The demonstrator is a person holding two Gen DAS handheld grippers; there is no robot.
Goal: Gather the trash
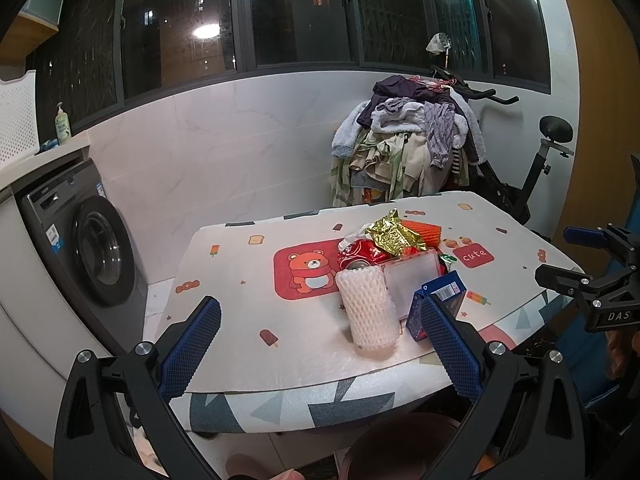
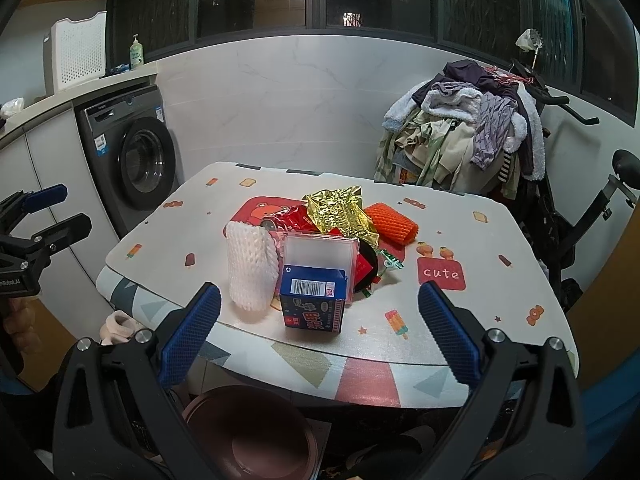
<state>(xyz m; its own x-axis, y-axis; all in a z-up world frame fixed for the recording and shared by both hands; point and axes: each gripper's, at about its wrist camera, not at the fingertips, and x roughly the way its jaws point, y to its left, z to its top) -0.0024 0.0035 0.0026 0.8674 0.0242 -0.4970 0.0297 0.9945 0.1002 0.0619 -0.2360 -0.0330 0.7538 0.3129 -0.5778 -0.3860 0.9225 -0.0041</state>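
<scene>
Both claws, left claw [image 1: 320, 344] and right claw [image 2: 319, 334], stand wide apart and empty short of the tabletop [image 2: 500, 312], the trash pile [image 2: 320, 240] heaped at twelve o'clock, presumably for dropping into the brownish bin [image 2: 248, 436] below.

A crumpled gold foil wrapper [image 2: 342, 210] is gleaming glossily beside a ribbed orange foam net sleeve [image 2: 394, 224]. A white foam mesh sleeve [image 2: 252, 266] is looking soft and matt, a blue printed cardboard carton [image 2: 312, 302] smooth, and a frosted clear plastic box [image 2: 320, 254] cloudy. The desk's patterned mat [image 2: 460, 320] is showing a faint sheen.
</scene>
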